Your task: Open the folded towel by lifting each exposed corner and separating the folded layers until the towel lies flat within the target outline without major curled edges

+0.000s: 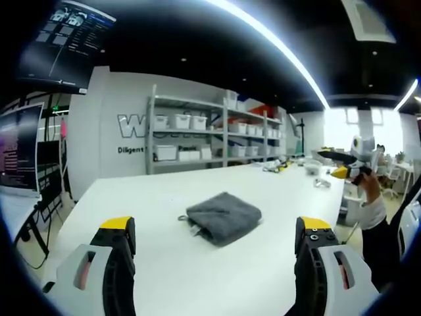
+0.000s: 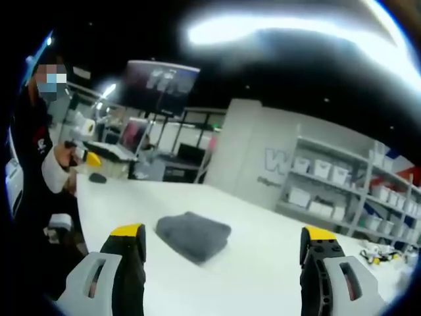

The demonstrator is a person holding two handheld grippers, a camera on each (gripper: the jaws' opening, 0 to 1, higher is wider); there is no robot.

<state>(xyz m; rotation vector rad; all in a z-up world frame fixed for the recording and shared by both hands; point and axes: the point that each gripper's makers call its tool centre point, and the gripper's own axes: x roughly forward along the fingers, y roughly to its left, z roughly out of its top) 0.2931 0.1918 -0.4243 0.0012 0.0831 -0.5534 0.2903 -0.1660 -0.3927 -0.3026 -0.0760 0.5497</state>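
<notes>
Here we are at the very start: the folded grey terry towel [image 1: 223,217] sits bundled in the middle of the long white counter [image 1: 131,197], all its layers stacked, nothing lifted yet. No target outline can be made out on the surface from either view.

The left tool [image 1: 215,240] hovers short of the towel with its yellow-tipped jaws spread wide and nothing between them. Same story in the right gripper view: the right tool [image 2: 223,247] hangs back from the towel [image 2: 193,235], jaws wide apart and empty.

A small loop or tag pokes out at the towel's near-left edge in the left gripper view, and the fold edges there look like the exposed corner.

My read is that this is the approach step. The next move calls for bringing one tool down low to that corner, pinching just the top layer, and peeling it away while the other pins the rest.
</notes>
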